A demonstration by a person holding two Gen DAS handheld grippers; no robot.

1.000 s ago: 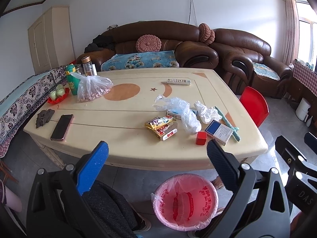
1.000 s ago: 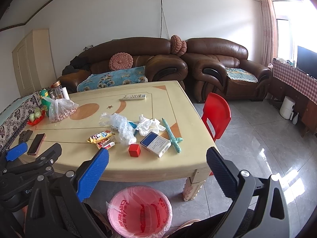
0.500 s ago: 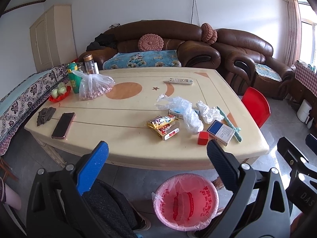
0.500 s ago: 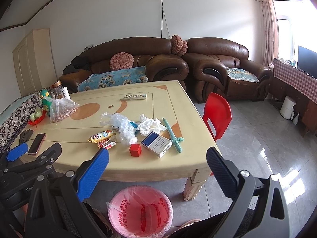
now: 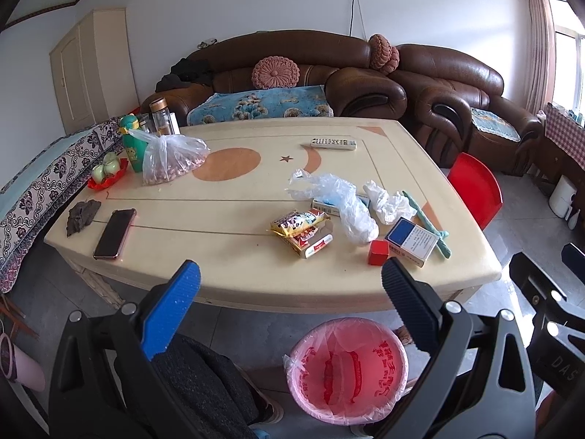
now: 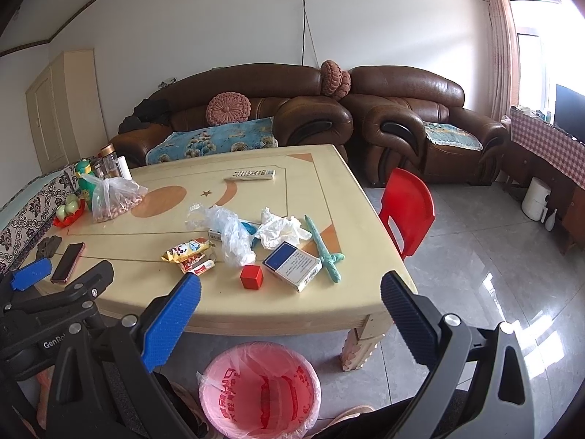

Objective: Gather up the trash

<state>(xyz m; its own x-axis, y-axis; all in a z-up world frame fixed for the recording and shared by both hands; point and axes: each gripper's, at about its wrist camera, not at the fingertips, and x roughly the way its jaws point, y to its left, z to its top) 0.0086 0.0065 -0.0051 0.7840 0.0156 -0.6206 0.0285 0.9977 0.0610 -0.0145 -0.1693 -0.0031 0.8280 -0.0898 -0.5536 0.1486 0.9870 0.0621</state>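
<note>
Trash lies on the cream table (image 5: pixel 234 263): a clear plastic bag (image 5: pixel 340 201), a crumpled white tissue (image 5: pixel 387 201), a yellow snack wrapper (image 5: pixel 298 221), a red-and-white pack (image 5: pixel 310 243), a blue-and-white box (image 5: pixel 411 241) and a small red cube (image 5: pixel 378 252). The same pile shows in the right wrist view, with the bag (image 6: pixel 230 230) and the box (image 6: pixel 292 265). A bin with a pink liner (image 5: pixel 347 369) (image 6: pixel 259 387) stands on the floor below the table's near edge. My left gripper (image 5: pixel 290 289) and right gripper (image 6: pixel 290 292) are both open and empty, held short of the table.
A phone (image 5: pixel 114 233), a dark lump (image 5: pixel 82 210), a bag of nuts (image 5: pixel 170 159), bottles (image 5: pixel 162 117) and a remote (image 5: pixel 332 143) also sit on the table. A red chair (image 6: pixel 407 208) stands at its right. Brown sofas (image 6: pixel 292 109) stand behind.
Both grippers have drifted slightly closer to the table and a little left. Nothing on the table has moved, and both grippers stay open.
</note>
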